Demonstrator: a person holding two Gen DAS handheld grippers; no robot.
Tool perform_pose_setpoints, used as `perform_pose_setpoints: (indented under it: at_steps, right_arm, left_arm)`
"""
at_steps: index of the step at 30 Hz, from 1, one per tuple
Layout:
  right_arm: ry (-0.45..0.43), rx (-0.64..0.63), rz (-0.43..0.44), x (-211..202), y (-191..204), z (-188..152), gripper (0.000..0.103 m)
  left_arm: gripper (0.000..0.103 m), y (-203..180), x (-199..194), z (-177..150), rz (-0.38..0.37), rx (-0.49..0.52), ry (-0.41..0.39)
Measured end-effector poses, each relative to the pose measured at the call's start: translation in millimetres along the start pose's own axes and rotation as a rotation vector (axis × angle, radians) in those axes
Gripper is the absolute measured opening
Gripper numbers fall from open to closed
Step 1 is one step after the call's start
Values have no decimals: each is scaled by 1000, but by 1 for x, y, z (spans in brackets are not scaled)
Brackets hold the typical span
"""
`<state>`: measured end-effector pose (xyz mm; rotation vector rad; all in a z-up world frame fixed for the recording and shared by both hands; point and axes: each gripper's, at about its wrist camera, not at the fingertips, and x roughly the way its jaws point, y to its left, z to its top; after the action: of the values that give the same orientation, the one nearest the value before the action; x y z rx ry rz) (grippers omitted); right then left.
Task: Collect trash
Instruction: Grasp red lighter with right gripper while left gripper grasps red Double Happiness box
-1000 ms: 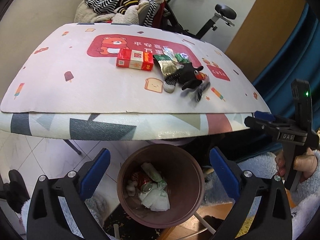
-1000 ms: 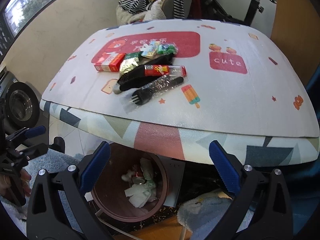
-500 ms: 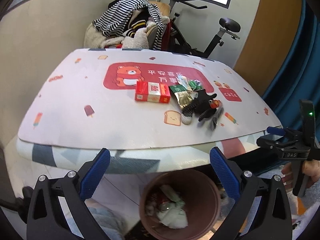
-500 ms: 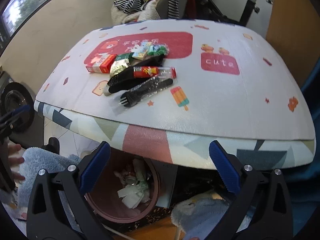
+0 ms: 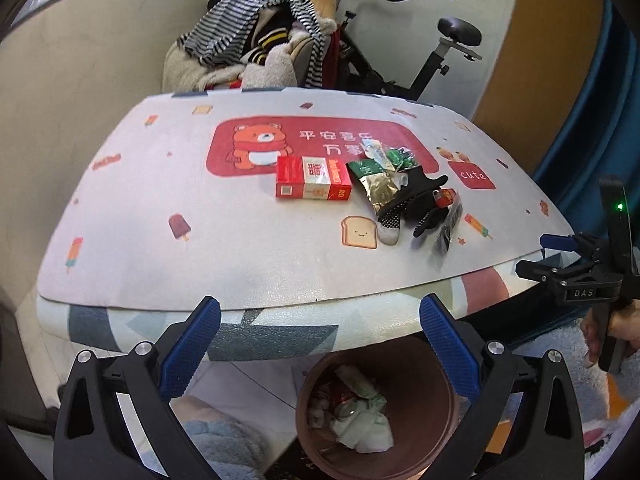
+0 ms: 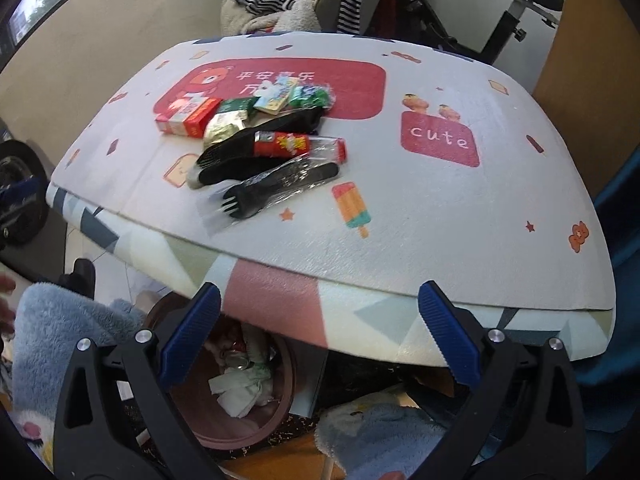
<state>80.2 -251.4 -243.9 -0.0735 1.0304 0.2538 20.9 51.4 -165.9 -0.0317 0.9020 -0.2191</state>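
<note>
A pile of trash lies on the patterned table (image 5: 200,240): a red box (image 5: 313,184), a gold and green wrapper (image 5: 378,186), a black brush (image 5: 412,196) and a plastic-wrapped black fork (image 5: 448,224). My left gripper (image 5: 320,332) is open and empty at the table's near edge. Under that edge a brown bin (image 5: 420,432) holds crumpled paper. In the right wrist view my right gripper (image 6: 320,320) is open and empty, short of the table (image 6: 460,220). The fork (image 6: 276,188), a red snack stick (image 6: 296,146) and the red box (image 6: 188,116) lie ahead of it, with the bin (image 6: 256,428) lower left.
A chair piled with striped clothes (image 5: 256,52) and an exercise bike (image 5: 440,52) stand behind the table. A blue curtain (image 5: 592,120) hangs at the right. A hand (image 5: 624,320) holds the right gripper (image 5: 560,256) at the table's right edge. Fluffy blue fabric (image 6: 72,320) lies low at the left.
Both grippers have risen, so the table top now fills more of each view and the bin sits lower. The trash has not moved. Both grippers stay open.
</note>
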Motion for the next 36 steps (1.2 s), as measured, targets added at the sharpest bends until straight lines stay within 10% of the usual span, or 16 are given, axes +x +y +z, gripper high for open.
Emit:
perform_pose_setpoints:
  at_steps: [19, 36]
  right_arm:
    - [-30, 139, 239, 70, -18, 83, 97]
    - [-39, 32, 224, 84, -10, 93, 84]
  left_arm:
    - [97, 27, 37, 33, 21, -78, 24]
    - [97, 30, 59, 45, -29, -140, 45]
